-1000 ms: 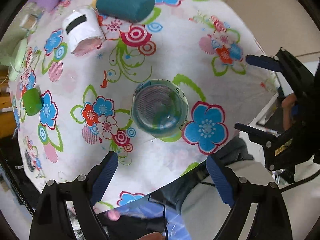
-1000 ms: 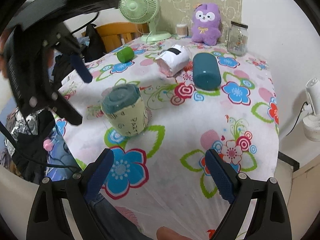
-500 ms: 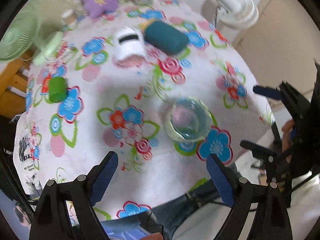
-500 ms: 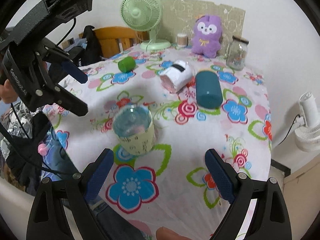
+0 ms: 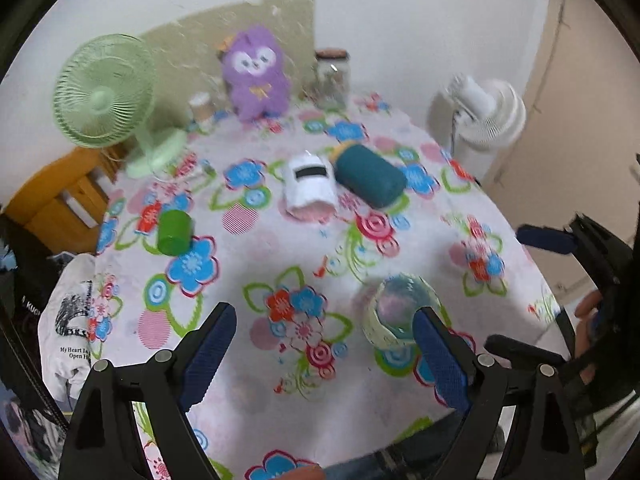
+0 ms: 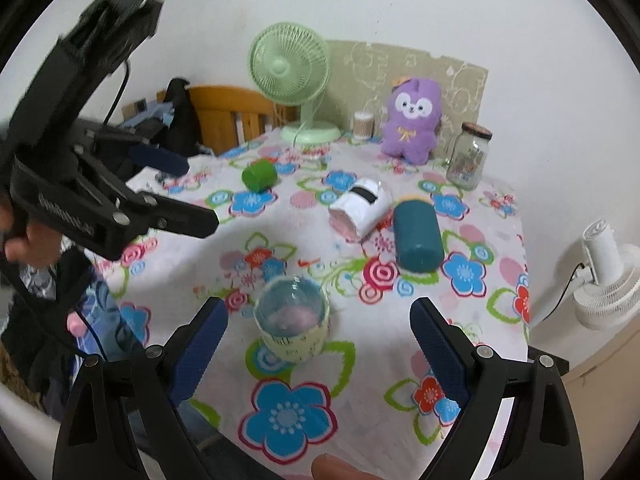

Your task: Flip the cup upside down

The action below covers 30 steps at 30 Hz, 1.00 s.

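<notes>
A clear cup with a pale yellow-green sleeve (image 6: pixel 292 322) stands on the floral tablecloth (image 6: pixel 400 320), clear base up; it also shows in the left wrist view (image 5: pixel 400 314). My left gripper (image 5: pixel 324 358) is open and empty, raised above the table's near edge, with the cup just beyond its right finger. My right gripper (image 6: pixel 318 354) is open and empty, with the cup between and beyond its fingers, not touching. The left gripper also shows at the left of the right wrist view (image 6: pixel 172 188).
A white cup (image 6: pixel 362 206), a teal cup (image 6: pixel 418 236) and a small green cup (image 6: pixel 259 176) lie on their sides farther back. A green fan (image 6: pixel 290 64), a purple plush (image 6: pixel 414 120) and a glass jar (image 6: pixel 468 156) stand at the back edge. A white fan (image 6: pixel 604 276) is off to the right.
Both grippers have drawn back and up from the cup, which stays standing on the table. The left wrist view has tilted up from looking down on the cup toward the wall.
</notes>
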Available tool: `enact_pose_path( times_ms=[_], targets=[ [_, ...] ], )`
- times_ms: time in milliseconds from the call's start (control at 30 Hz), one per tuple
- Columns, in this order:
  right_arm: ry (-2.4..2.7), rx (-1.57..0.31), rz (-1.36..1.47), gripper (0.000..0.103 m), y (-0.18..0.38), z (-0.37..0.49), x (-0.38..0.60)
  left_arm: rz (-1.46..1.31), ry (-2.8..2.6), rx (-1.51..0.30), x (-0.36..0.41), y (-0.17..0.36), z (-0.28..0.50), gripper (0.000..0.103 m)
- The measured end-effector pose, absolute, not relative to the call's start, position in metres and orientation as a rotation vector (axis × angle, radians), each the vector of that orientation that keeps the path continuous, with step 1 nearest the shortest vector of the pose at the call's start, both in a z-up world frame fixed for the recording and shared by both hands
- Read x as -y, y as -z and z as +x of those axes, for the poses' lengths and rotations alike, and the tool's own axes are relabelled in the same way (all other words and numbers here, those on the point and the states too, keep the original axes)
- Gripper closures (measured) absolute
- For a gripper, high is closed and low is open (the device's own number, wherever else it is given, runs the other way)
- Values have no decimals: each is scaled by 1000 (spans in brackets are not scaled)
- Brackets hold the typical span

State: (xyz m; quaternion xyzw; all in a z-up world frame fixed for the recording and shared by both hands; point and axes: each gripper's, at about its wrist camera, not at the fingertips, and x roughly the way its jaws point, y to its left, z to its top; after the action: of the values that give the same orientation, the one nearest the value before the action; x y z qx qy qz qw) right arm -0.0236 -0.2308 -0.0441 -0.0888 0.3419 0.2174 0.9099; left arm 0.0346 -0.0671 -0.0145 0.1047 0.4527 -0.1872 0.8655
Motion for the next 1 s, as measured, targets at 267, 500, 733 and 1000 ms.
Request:
enact_pose_path(
  times_ms=[267, 500, 733, 1000],
  targets=[
    [-400, -649, -117, 9, 30, -28, 233, 101, 264, -781, 46, 9, 21, 12],
    [-311, -577, -10, 9, 8, -38, 241, 44, 202, -679, 44, 12, 4, 11],
    [-249, -525, -22, 6, -7, -57, 235, 38, 128, -572, 40, 3, -16, 7],
    [-232, -450, -54, 0, -22, -86, 219, -32, 99, -513, 28, -6, -38, 1]
  ],
)
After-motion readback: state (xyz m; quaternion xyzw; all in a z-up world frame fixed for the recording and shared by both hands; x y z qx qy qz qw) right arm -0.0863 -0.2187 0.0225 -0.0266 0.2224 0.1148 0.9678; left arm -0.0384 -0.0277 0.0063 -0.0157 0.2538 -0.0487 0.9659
